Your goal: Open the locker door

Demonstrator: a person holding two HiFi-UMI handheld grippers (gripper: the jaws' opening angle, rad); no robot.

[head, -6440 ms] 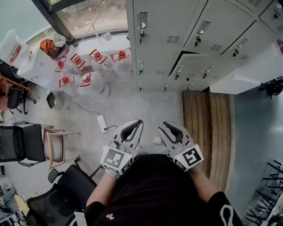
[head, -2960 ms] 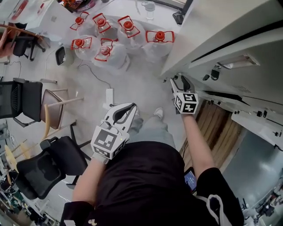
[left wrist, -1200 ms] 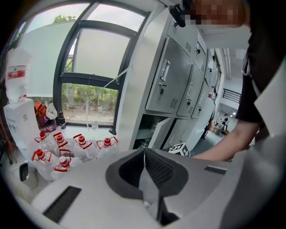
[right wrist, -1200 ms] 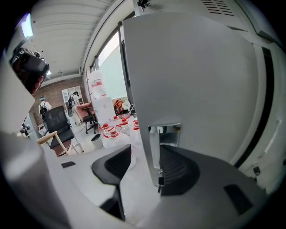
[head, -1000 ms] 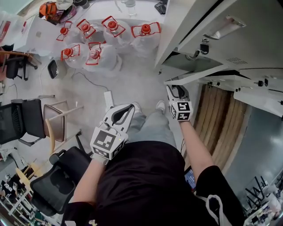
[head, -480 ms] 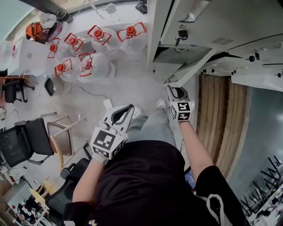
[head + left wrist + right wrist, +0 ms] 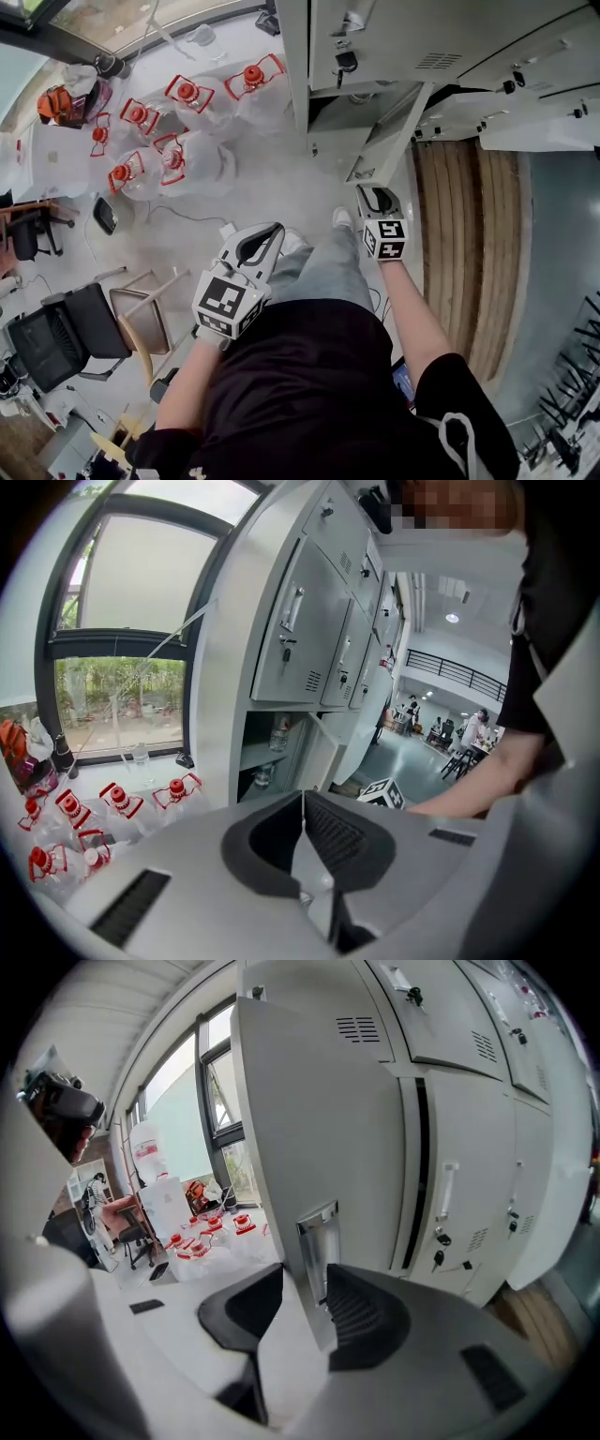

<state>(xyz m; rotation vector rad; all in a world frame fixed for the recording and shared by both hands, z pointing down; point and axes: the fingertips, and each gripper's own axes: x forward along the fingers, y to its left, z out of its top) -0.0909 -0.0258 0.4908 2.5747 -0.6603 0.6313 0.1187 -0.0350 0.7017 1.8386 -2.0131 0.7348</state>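
The grey locker door stands swung out from the locker bank, and the compartment behind it shows with bottles inside. My right gripper is at the door's free lower edge. In the right gripper view the door and its metal handle sit between the jaws of the right gripper; both pads touch it while the jaws are opening slightly. My left gripper hangs by my left leg, away from the lockers. The left gripper is shut with nothing in it.
Several clear water jugs with red caps stand on the floor left of the lockers. A chair and a power strip lie at my left. Wooden decking runs along the right, below the other locker doors.
The locker door has swung farther out from the bank, with my right gripper staying on its edge. The left gripper has held its place.
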